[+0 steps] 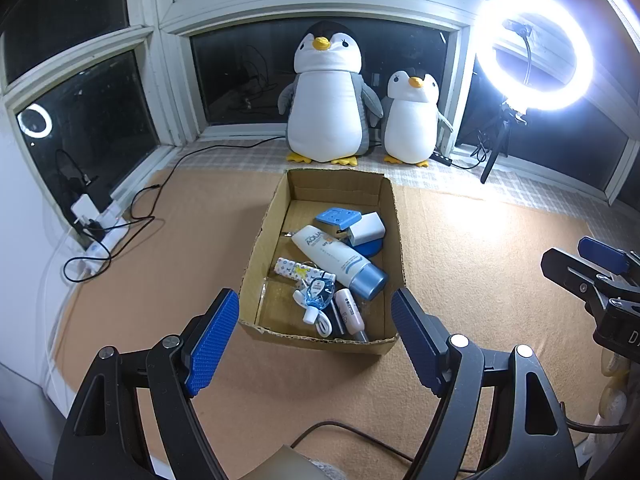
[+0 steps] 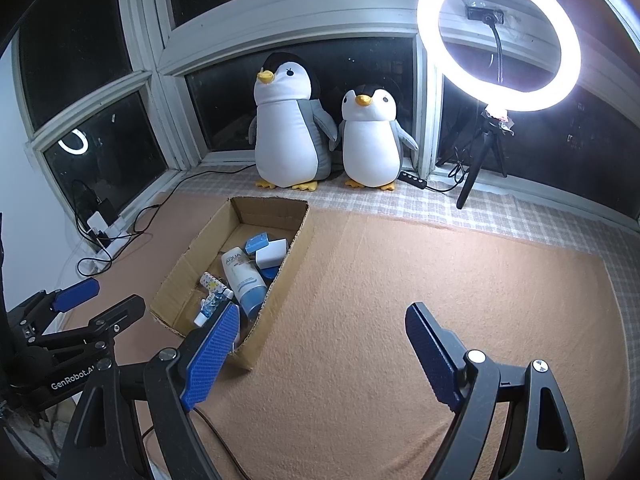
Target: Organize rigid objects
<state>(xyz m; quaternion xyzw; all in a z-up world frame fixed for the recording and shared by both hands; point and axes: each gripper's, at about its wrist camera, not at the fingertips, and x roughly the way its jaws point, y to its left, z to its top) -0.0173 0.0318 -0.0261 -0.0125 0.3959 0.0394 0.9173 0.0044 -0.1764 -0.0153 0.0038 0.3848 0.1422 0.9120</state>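
Note:
An open cardboard box point(image 1: 260, 236) point(image 2: 188, 256) sits on the orange mat. Inside lie a white and blue tube point(image 1: 340, 260) point(image 2: 244, 276), a white block point(image 1: 368, 228) point(image 2: 272, 254), a blue plastic piece point(image 1: 338, 216) point(image 2: 256, 243), a patterned stick point(image 1: 294, 270), a blue-and-white bottle point(image 1: 318, 292) and a pink tube point(image 1: 350, 312). My left gripper point(image 1: 316, 328) hovers open just before the box's near edge, nothing between its fingers. My right gripper point(image 2: 320, 340) stands open over bare mat to the right of the box, also holding nothing.
Two plush penguins point(image 1: 332, 96) point(image 1: 414, 120) stand by the window behind the box. A lit ring light on a tripod point(image 1: 536, 52) point(image 2: 498, 36) is at the back right. A power strip with cables point(image 1: 104, 232) lies at the left wall. Orange mat point(image 2: 440, 280) spreads right of the box.

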